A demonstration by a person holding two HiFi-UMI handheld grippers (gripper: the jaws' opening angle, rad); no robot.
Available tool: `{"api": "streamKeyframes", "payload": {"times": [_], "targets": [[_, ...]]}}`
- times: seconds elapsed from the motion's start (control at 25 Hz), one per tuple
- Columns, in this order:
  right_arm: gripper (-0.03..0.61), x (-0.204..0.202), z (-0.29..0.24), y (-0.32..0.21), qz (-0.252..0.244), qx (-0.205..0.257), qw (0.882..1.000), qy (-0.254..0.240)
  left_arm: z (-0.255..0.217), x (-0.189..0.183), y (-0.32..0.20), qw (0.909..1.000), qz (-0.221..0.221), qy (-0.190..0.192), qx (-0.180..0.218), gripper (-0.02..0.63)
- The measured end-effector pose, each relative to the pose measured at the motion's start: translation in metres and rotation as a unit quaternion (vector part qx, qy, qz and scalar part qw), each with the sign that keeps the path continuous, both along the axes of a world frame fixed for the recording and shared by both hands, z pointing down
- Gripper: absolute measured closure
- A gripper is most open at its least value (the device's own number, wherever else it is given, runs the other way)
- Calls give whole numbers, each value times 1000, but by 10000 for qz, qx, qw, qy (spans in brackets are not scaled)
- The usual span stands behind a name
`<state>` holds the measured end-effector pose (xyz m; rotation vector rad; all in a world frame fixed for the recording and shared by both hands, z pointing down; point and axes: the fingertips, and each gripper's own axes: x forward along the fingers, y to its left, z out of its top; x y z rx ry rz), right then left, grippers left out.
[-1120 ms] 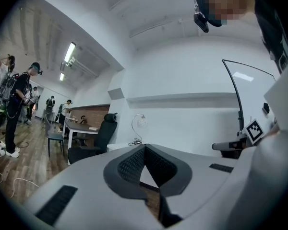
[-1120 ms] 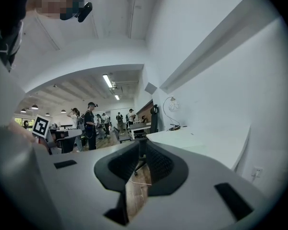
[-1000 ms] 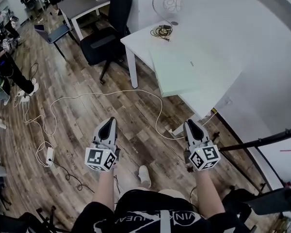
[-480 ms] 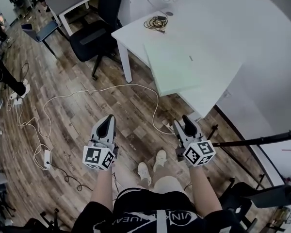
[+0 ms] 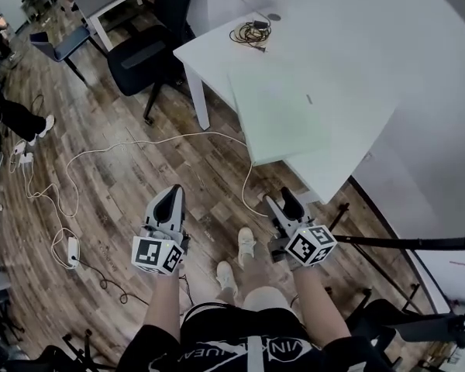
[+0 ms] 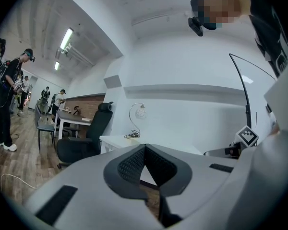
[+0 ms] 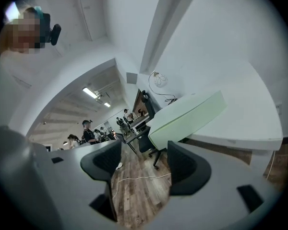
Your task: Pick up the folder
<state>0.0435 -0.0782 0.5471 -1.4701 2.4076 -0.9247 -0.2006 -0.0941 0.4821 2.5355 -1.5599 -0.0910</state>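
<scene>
On the white table [image 5: 209, 56], the pale green folder [image 5: 302, 111] lies flat, one corner overhanging the near edge; both grippers hang well short of it, above the floor. Right gripper [image 5: 281, 204]: jaws opening, nothing between them. Left gripper [image 5: 170, 196]: jaws together, empty. Risks: a pushing approach may slide the folder off; the white floor cable [image 5: 139, 147] may snag a foot.
</scene>
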Motion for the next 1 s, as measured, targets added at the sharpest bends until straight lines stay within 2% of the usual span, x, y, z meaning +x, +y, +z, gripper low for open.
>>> {"api": "streamKeyframes", "payload": {"times": [0.36, 0.64, 1.0], "targets": [[264, 4, 22, -38, 244, -468, 9917, -1175, 10, 16, -31, 9999, -95, -10, -134, 600], [255, 4, 6, -79, 308, -262, 9727, -2284, 24, 29, -50, 9996, -111, -15, -255, 600], [218, 4, 22, -105, 246, -651, 9610, -2678, 41, 37, -67, 9989, -124, -66, -456, 600]]}}
